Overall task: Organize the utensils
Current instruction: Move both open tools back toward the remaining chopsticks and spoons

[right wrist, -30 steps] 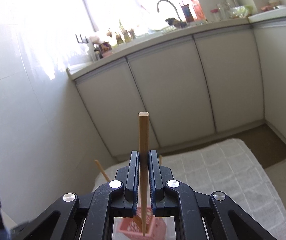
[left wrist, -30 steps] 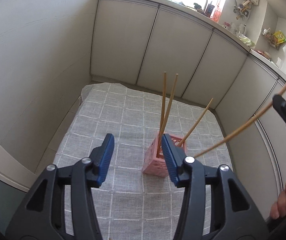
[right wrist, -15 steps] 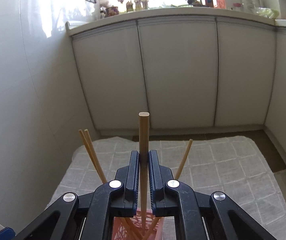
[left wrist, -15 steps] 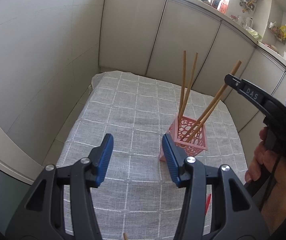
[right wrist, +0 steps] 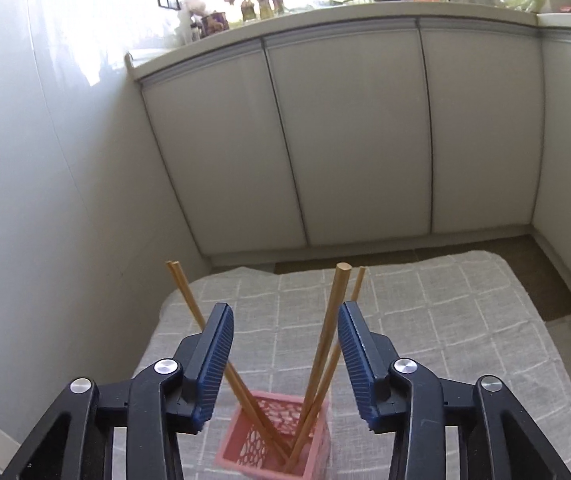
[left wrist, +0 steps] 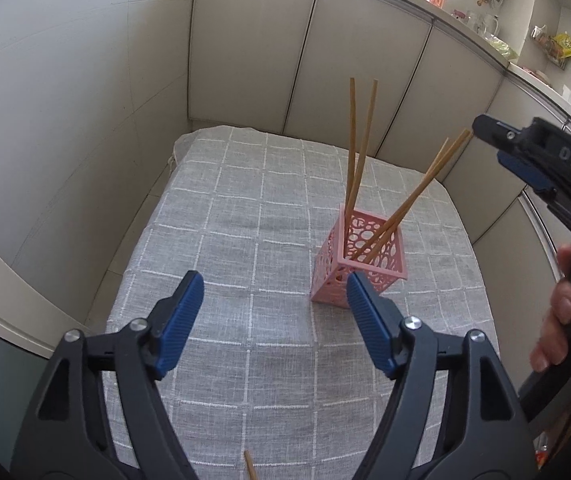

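A pink perforated holder (left wrist: 359,264) stands on the grey checked cloth (left wrist: 245,240); it also shows in the right wrist view (right wrist: 273,444). Several wooden chopsticks (left wrist: 359,152) stand in it, leaning apart. My right gripper (right wrist: 285,314) is open and empty above the holder, with one leaning chopstick (right wrist: 327,332) between its jaws, not gripped. In the left wrist view the right gripper (left wrist: 501,144) is at the right. My left gripper (left wrist: 273,284) is open and empty, just left of the holder. A chopstick tip (left wrist: 249,465) lies at the cloth's near edge.
White cabinet doors (right wrist: 349,132) run behind and to the right of the small cloth-covered table. A tiled wall (left wrist: 65,120) is on the left. A counter (right wrist: 325,12) with a sink and bottles is above the cabinets.
My right gripper opened and let go of the chopstick, which now stands in the pink holder. The left gripper drew back slightly and stays open.
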The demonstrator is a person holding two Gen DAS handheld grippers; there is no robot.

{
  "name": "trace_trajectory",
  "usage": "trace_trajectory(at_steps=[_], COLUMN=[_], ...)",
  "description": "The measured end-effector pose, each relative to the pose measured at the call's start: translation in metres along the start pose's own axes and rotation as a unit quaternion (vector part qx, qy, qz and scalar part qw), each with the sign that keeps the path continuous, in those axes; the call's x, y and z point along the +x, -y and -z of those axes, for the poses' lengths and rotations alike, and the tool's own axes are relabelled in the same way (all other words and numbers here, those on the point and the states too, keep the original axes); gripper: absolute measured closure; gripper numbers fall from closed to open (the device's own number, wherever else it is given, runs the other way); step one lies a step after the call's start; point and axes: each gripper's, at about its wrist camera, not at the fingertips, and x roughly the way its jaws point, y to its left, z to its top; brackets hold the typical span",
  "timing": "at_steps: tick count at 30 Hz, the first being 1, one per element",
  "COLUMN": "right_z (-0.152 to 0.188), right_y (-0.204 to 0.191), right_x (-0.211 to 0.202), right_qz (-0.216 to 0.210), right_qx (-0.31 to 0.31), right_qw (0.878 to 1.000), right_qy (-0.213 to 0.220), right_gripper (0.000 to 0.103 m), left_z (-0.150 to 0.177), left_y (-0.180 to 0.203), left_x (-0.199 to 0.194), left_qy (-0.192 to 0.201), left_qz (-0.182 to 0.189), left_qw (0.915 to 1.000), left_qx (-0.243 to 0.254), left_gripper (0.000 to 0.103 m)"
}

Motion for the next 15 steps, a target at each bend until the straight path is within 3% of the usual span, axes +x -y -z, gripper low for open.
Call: trace_trajectory(at_steps=[2, 5, 15], right_z=[0.003, 0.013, 0.071], right_y=[0.005, 0.014, 0.026], right_x=[-0.021, -0.046, -0.107], right_qz=[0.0, -0.003, -0.007], right_qx=[-0.005, 0.0, -0.002], right_qw=[1.0, 1.0, 0.995], right_qy=[0.002, -0.012, -0.103], right_gripper=[0.036, 0.027, 0.017], left_z=[0.006, 0.016, 0.072], left_y=[0.002, 0.004, 0.004], left_x=[-0.005, -0.013, -0.039], left_qy=[-0.013, -0.033, -0.105], left_qz=[0.004, 0.003, 0.001], left_qw=[0.9999, 0.9993, 0.9921], left_qx=[0.003, 0.016, 0.069], left_gripper=[0.026, 0.025, 0.018])
